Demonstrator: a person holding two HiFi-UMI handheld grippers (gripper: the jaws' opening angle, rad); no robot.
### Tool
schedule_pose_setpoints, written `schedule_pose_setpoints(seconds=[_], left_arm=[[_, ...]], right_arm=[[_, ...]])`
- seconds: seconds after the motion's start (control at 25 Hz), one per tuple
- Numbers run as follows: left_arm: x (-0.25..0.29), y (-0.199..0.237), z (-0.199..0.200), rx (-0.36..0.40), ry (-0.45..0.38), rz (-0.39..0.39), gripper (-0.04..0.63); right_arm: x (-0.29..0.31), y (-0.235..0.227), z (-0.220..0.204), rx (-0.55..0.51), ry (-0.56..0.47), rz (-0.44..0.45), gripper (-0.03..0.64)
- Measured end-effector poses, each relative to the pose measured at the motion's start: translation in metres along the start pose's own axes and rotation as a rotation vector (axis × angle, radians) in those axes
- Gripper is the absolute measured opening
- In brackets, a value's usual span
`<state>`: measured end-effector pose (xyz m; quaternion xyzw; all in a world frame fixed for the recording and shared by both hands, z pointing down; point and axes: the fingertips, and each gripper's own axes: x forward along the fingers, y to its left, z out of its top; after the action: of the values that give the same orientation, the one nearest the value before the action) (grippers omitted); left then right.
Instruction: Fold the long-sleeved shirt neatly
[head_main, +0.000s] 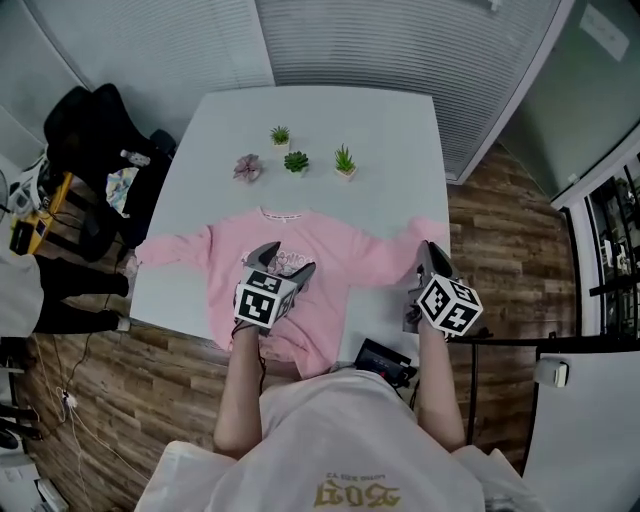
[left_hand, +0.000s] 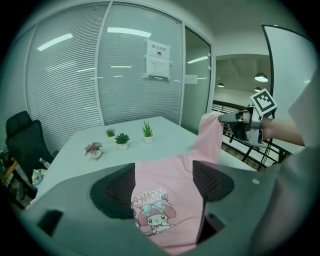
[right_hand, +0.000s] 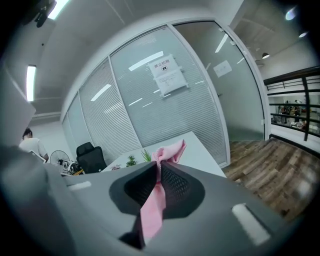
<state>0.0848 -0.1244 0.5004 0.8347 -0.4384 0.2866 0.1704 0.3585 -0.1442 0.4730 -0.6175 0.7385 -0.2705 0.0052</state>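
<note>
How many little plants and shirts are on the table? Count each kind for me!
green plants: 3
purple plant: 1
pink shirt: 1
Total: 5

Soft, matt pink cloth for the long-sleeved shirt (head_main: 320, 255), with a smooth printed cartoon on the chest, spread over a smooth, faintly glossy pale table (head_main: 330, 120). Matt grey moulded plastic on the left gripper (left_hand: 162, 172) and right gripper (right_hand: 159, 167), with black pads (left_hand: 212, 177) of rough, mesh-like texture and flat, matt black-and-white faces on the marker cubes (head_main: 262, 300). Beyond, brown wood-grain plank floor (head_main: 500, 230), a glass wall (left_hand: 135, 75) lined with fine slats, and a matt black chair (left_hand: 25, 142).
</note>
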Motion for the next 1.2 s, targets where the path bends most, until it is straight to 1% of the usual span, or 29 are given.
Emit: schedule_pose_setpoints(seconds=[0.12,0.36,0.56,0.76,0.88,1.0,1.04,1.2], left_arm=[[-0.011,0.016,-0.007,-0.025,0.002,0.026,0.368],[-0.035,0.043,-0.020,-0.055,0.010,0.076,0.368],[-0.053,0.058,-0.032,-0.078,0.008,0.112,0.368],[-0.072,0.072,-0.048,-0.101,0.020,0.144,0.368],[-0.084,0.085,-0.058,-0.119,0.024,0.168,0.368],[-0.092,0.093,-0.069,-0.133,0.033,0.177,0.368],[-0.095,0.096,-0.072,-0.136,0.034,0.179,0.368],[-0.104,0.112,-0.085,-0.150,0.035,0.185,0.368]], right_arm=[[0.008,0.020,-0.001,0.014,0.002,0.044,0.038],[0.017,0.060,0.003,0.081,-0.026,0.159,0.038],[0.020,0.085,0.000,0.084,-0.021,0.207,0.038],[0.018,0.106,-0.005,0.128,-0.018,0.269,0.037],[0.020,0.118,-0.010,0.131,-0.006,0.287,0.037],[0.019,0.126,-0.012,0.172,-0.018,0.298,0.037],[0.019,0.129,-0.013,0.170,-0.013,0.300,0.037],[0.019,0.146,-0.027,0.089,0.034,0.284,0.037]])
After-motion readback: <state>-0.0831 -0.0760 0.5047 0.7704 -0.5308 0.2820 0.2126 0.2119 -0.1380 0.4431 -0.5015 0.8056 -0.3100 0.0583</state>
